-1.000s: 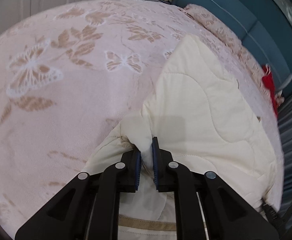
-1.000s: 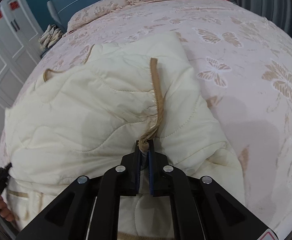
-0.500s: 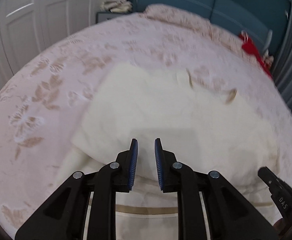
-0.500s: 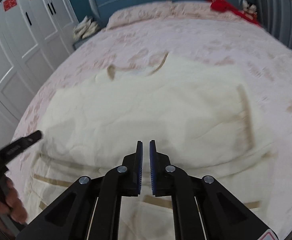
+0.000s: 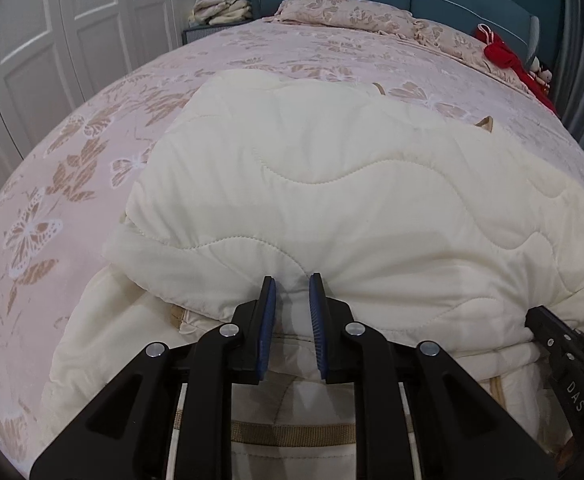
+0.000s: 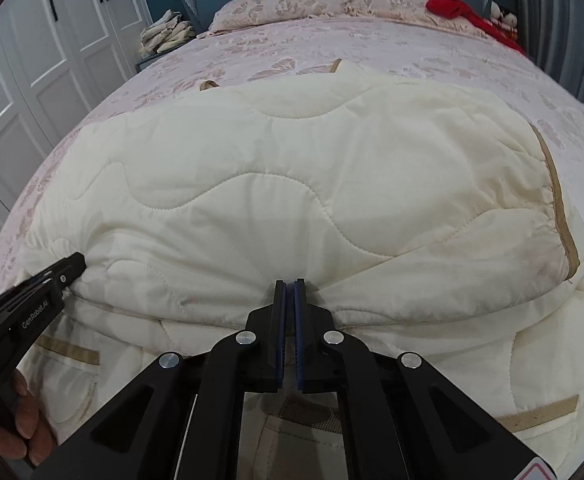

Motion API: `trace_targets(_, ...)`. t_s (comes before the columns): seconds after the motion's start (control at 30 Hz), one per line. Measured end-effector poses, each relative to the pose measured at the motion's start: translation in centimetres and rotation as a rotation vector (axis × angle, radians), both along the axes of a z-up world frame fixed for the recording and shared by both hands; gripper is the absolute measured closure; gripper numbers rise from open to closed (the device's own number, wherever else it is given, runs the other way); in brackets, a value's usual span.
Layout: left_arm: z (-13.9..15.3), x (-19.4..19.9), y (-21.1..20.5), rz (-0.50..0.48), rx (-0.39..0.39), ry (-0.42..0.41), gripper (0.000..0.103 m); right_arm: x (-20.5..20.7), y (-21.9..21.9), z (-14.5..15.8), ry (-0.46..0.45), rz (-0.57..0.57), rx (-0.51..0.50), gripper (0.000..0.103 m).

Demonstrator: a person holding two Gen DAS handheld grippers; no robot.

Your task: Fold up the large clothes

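Note:
A cream quilted jacket (image 5: 331,184) with tan trim (image 6: 559,208) lies across the pink butterfly bedspread (image 5: 72,160), its upper layer folded toward me. My left gripper (image 5: 292,284) pinches the near folded edge, and creases fan out from its blue pads. In the right wrist view the jacket (image 6: 292,168) fills the middle. There my right gripper (image 6: 289,286) is closing, its pads almost together on the same near edge, further right. The left gripper (image 6: 74,262) shows at the left, held by a hand (image 6: 16,432). The right gripper (image 5: 539,316) shows at the lower right of the left wrist view.
Pillows (image 6: 292,4) and a red cloth (image 6: 455,2) lie at the head of the bed by a blue headboard. A pile of folded clothes (image 5: 220,4) sits on a nightstand. White wardrobe doors (image 5: 72,20) stand at the left, grey curtains at the right.
Both grippers swung round with the jacket's edge to face the headboard. The raised fold now lies flat over the lower layer, and the right jaws have narrowed.

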State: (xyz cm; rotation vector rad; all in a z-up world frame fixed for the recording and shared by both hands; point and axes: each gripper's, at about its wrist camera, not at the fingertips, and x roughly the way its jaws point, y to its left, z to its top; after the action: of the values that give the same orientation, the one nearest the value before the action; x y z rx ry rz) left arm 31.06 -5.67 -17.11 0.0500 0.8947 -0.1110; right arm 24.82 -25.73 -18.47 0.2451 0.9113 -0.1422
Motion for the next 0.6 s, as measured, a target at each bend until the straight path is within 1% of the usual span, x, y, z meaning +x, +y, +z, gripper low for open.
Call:
trace_targets(0.13,-0.3,-0.2,-0.2,0.002,0.017,-0.023,0.087,-0.2,-0.2,-0.3,-0.020,-0.002,0.003,0.102)
trace_targets(0.27,-0.7,-0.2,-0.2,0.002,0.007,-0.033,0.087,-0.3,-0.3,-0.6,-0.036,-0.002,0.011,0.102)
trace_targets(0.5,-1.2,-0.3,-0.7,0.002,0.040,-0.060,0.087,-0.4,-0.4,-1.0,-0.061,-0.006,0.020,0.103)
trace_targets(0.6,-1.2,-0.3,-0.6,0.002,0.032,-0.062,0.087,-0.3,-0.5,-1.0,-0.068,-0.007,0.031,0.103)
